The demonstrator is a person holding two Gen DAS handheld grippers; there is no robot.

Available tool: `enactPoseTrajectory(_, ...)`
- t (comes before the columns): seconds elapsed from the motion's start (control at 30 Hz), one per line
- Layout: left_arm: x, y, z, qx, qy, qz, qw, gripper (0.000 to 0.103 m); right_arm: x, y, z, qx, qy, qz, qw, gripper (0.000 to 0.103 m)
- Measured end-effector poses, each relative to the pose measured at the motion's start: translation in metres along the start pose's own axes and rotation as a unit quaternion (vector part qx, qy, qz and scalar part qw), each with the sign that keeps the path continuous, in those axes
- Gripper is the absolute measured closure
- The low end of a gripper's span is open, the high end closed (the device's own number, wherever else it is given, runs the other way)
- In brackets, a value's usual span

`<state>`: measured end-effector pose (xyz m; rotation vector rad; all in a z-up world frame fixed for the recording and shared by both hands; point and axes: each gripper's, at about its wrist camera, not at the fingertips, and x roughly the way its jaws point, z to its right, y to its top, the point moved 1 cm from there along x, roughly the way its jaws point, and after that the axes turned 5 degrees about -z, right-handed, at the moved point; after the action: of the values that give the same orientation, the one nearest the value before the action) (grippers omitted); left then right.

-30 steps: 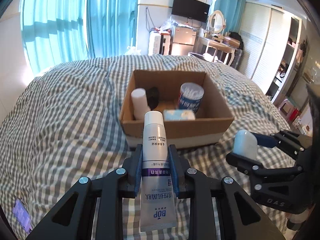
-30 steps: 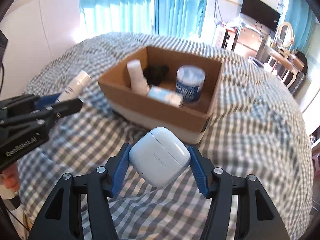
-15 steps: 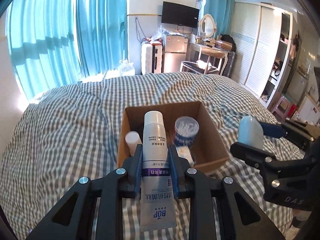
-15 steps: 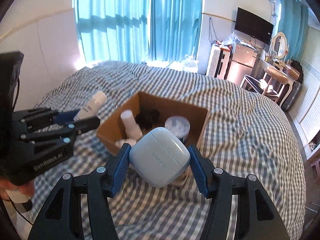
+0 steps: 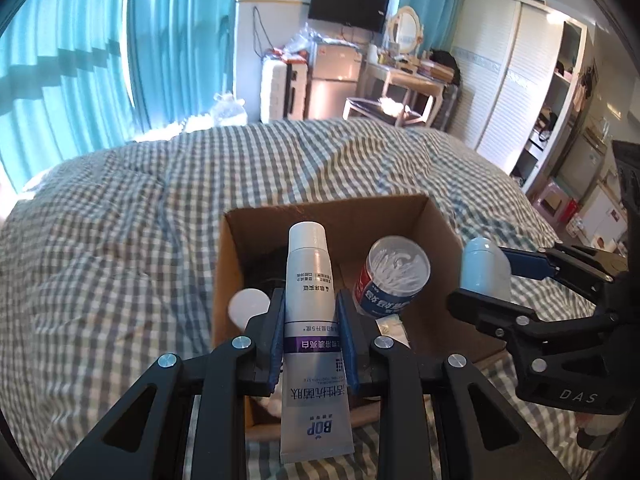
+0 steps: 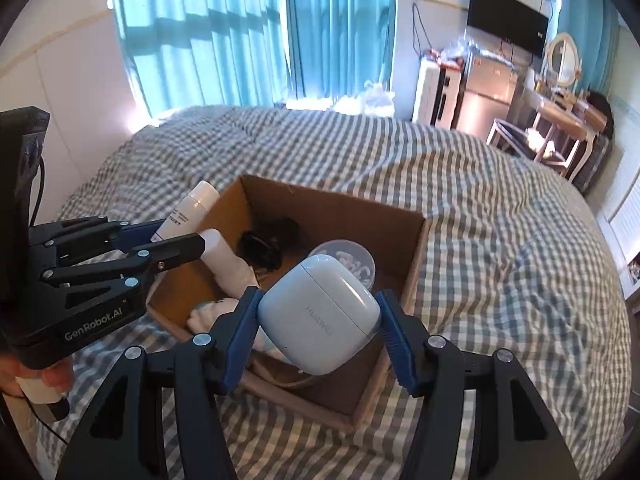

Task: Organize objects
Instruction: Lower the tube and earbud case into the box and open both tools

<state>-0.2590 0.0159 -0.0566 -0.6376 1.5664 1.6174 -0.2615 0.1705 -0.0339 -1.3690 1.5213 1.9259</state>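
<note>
The bed [image 5: 120, 220] carried an open box [image 5: 436, 216] already holding a tub [image 5: 394, 276], a bottle [image 5: 249, 306] and a dark item; above it the left tool [image 5: 310, 334] was clamped on a tube [image 5: 310, 276], cap forward, poised to drop in; the right tool [image 6: 318, 330] gripped an earbud case [image 6: 320, 312] over the near wall, likely for the same reason.

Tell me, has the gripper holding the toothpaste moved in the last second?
Yes. The left gripper with the toothpaste has risen and come forward over the cardboard box; the tube's cap now sits above the open box rather than in front of its near wall.
</note>
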Motion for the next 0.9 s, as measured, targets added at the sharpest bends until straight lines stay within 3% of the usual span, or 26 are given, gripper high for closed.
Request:
enactPoseTrajectory(0.27, 0.045, -0.001, -0.008, 0.005, -0.003, -0.035, 0.9994, 0.079, 0.039, -0.007, 0.000, -0.004, 0.044, -0.038, 0.998, 0.045)
enactPoseTrajectory(0.4, 0.058, -0.003, -0.009, 0.007, -0.019, -0.041, 0.9989, 0.078, 0.050, -0.008, -0.004, -0.018, 0.041, -0.049, 0.998, 0.045)
enactPoseTrajectory(0.8, 0.072, -0.013, -0.001, 0.023, -0.014, -0.055, 0.9981, 0.078, 0.071, -0.019, -0.016, -0.049, 0.014, -0.069, 0.996, 0.045)
enactPoseTrajectory(0.9, 0.069, -0.015, -0.002, 0.023, -0.014, -0.054, 0.9982, 0.076, 0.065, -0.019, -0.017, -0.047, 0.019, -0.065, 0.997, 0.038)
